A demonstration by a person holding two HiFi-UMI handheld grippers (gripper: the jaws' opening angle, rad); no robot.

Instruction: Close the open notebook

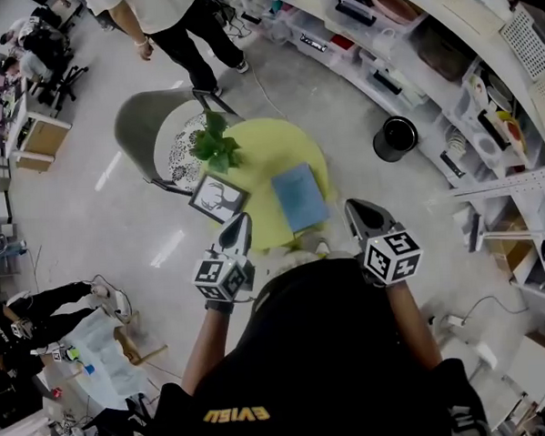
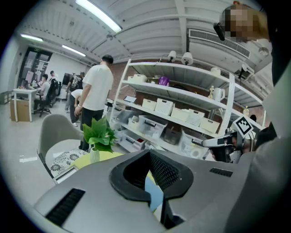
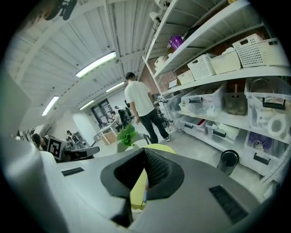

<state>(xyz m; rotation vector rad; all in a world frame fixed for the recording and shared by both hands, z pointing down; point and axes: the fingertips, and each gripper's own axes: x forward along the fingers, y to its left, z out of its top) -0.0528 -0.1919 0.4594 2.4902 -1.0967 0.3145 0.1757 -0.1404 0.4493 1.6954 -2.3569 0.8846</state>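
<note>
A notebook (image 1: 300, 196) lies shut, blue cover up, on the right half of the round yellow table (image 1: 278, 148). My left gripper (image 1: 238, 231) hovers over the table's near edge, left of the notebook, jaws shut with nothing between them. My right gripper (image 1: 361, 219) hangs just off the table's near right edge, right of the notebook, also shut and empty. In the left gripper view a strip of the blue notebook (image 2: 155, 193) shows through the gap behind the closed left gripper (image 2: 151, 157). The right gripper view shows the yellow table (image 3: 137, 191) behind the closed right gripper (image 3: 144, 154).
A potted plant (image 1: 216, 143) and a framed deer picture (image 1: 218, 197) stand on the table's left side. A grey chair (image 1: 154, 128) sits behind the table. A person (image 1: 176, 26) stands beyond it. A black bin (image 1: 395, 138) and long shelves (image 1: 484, 83) lie to the right.
</note>
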